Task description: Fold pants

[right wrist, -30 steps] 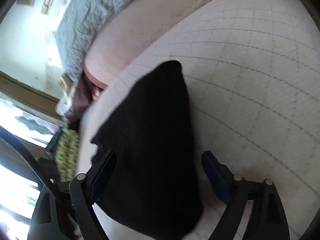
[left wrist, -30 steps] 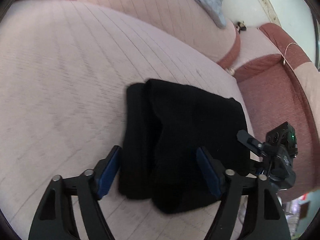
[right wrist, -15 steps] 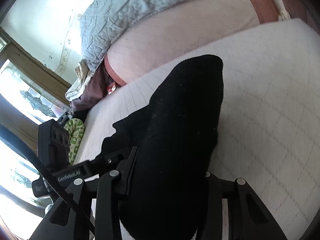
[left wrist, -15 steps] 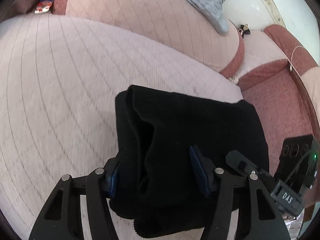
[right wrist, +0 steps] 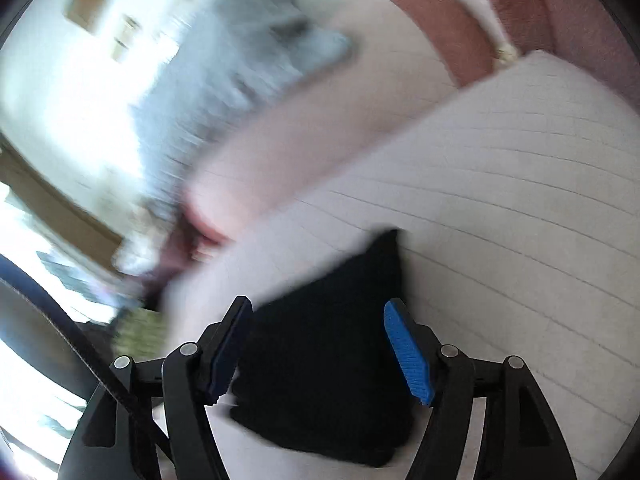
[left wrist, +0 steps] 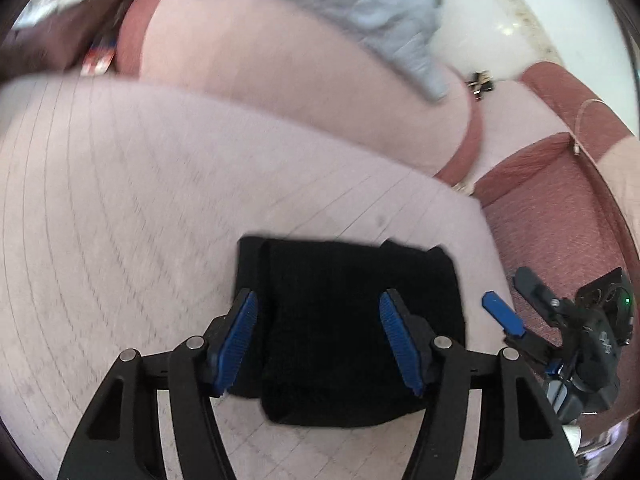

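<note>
Both grippers hang over the job with fingers spread and nothing between the pads, so you're carrying no cloth right now. Your left gripper (left wrist: 318,340) sits above the near part of the pants (left wrist: 352,320), one blue pad over the bundle's left edge and the other over its middle, while your right gripper (right wrist: 320,354) straddles the same black bundle from the other side, also wide apart. You can see the right gripper from the left wrist view too, off beyond the bundle's right edge.

The pants lie as a compact, squarish black stack on the pale quilted cushion (left wrist: 120,220), close to its right-hand edge, with a second layer peeking out along the left side. A grey blanket (left wrist: 340,4) is draped over the backrest behind, well apart from the work.

Judging by the look of it, this is soft, thick knit fabric: light, floppy, no stiffness at all, and not slippery. It'll sag and spill open if you lift it by one layer. If you need to shift or tidy it, pinch through the whole stack at a folded edge, one gripper near each end, so the layers travel together. The right wrist view is blurred, so the far corner is hard to read
</note>
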